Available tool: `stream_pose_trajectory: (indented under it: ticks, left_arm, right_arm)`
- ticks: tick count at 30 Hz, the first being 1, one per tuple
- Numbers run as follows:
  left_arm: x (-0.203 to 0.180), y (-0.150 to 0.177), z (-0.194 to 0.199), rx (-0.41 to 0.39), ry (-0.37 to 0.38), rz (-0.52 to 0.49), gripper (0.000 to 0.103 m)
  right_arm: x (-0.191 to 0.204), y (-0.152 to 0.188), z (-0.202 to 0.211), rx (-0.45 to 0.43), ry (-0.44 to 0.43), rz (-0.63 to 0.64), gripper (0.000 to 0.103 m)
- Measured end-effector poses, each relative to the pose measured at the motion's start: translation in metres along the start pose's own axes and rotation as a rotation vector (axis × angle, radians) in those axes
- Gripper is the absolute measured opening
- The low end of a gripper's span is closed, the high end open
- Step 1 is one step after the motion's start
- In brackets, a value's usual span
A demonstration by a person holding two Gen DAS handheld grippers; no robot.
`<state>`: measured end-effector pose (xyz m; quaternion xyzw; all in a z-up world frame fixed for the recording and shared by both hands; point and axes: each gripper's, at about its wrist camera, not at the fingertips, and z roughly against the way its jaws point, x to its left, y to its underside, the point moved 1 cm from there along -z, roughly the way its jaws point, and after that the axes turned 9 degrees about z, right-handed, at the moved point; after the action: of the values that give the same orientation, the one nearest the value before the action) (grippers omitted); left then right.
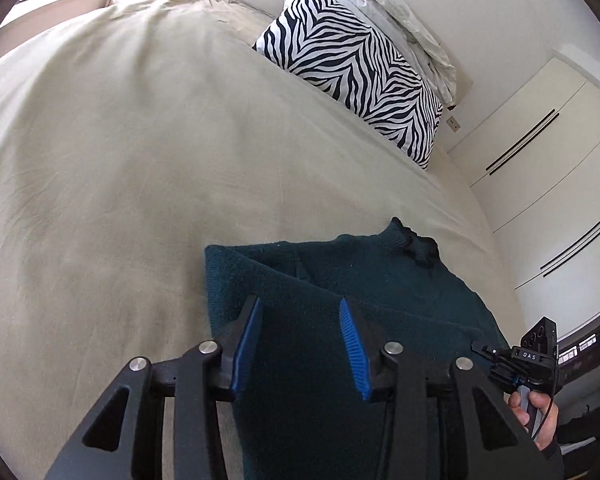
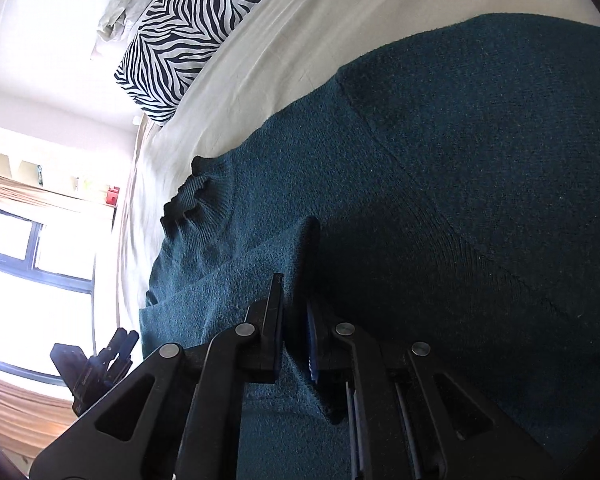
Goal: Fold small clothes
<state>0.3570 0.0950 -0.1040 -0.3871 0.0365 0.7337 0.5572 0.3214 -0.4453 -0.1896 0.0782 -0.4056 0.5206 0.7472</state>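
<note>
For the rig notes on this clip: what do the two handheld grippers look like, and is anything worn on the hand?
Left gripper: matte black linkage arms with triangular cut-outs, silver round pivot pins, ribbed blue pads. Right gripper: same black frame and pins, blue pad edge showing. Its camera block, seen from the left wrist, reads "DAS", with a grey trigger handle and thin black cable. A dark cuff shows at the wrist.

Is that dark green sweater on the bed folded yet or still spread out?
Partly folded: the sweater has one side turned over itself, and the right gripper pinches a fold.
</note>
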Motion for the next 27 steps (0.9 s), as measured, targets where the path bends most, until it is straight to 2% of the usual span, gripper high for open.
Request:
stream_pose_trajectory:
  ticks: [3, 5, 8, 10, 11, 12, 13, 14, 15, 17, 19, 22, 25, 27]
  left_arm:
    - [0.014, -0.004, -0.018, -0.002, -0.019, 0.013, 0.025]
    - [0.014, -0.002, -0.017, -0.010, -0.007, -0.003, 0.025]
    - [0.008, 0.005, -0.009, -0.020, -0.034, -0.026, 0.025]
    - [0.001, 0.013, 0.004, -0.042, -0.050, -0.036, 0.035]
    - [-0.002, 0.019, 0.012, -0.059, -0.047, -0.048, 0.043]
    - [-0.005, 0.027, 0.016, -0.061, -0.044, -0.059, 0.047]
    - [-0.008, 0.037, 0.017, -0.046, -0.050, -0.075, 0.049]
    - [-0.010, 0.047, 0.016, -0.034, -0.068, -0.102, 0.049]
    - [-0.012, 0.056, 0.016, -0.037, -0.093, -0.144, 0.049]
    - [-0.018, 0.069, 0.020, -0.051, -0.140, -0.210, 0.049]
    - [-0.018, 0.074, 0.030, -0.056, -0.152, -0.221, 0.051]
    - [-0.021, 0.080, 0.043, -0.059, -0.198, -0.228, 0.053]
    - [-0.032, 0.099, 0.065, -0.098, -0.214, -0.259, 0.055]
    - [-0.045, 0.111, 0.075, -0.109, -0.191, -0.272, 0.059]
  right_arm:
    - [-0.006, 0.002, 0.014, -0.034, 0.009, -0.020, 0.011]
    - [-0.003, 0.003, 0.029, -0.084, 0.051, -0.007, 0.014]
    - [0.011, 0.006, 0.043, -0.132, -0.014, 0.019, 0.016]
    - [0.027, 0.011, 0.039, -0.119, -0.070, 0.059, 0.018]
    - [0.035, 0.014, 0.034, -0.102, -0.087, 0.082, 0.021]
    - [0.041, 0.019, 0.026, -0.078, -0.097, 0.098, 0.027]
    - [0.042, 0.023, 0.016, -0.052, -0.100, 0.100, 0.031]
    - [0.039, 0.028, 0.005, -0.023, -0.096, 0.085, 0.044]
    - [0.032, 0.033, -0.002, -0.013, -0.103, 0.059, 0.047]
    - [0.024, 0.039, 0.005, -0.061, -0.155, 0.038, 0.047]
    - [0.017, 0.045, 0.017, -0.069, -0.174, 0.001, 0.047]
    - [0.003, 0.052, 0.049, -0.112, -0.145, -0.006, 0.047]
    - [-0.031, 0.058, 0.102, -0.215, -0.109, -0.070, 0.049]
    - [-0.064, 0.063, 0.143, -0.299, -0.058, -0.140, 0.049]
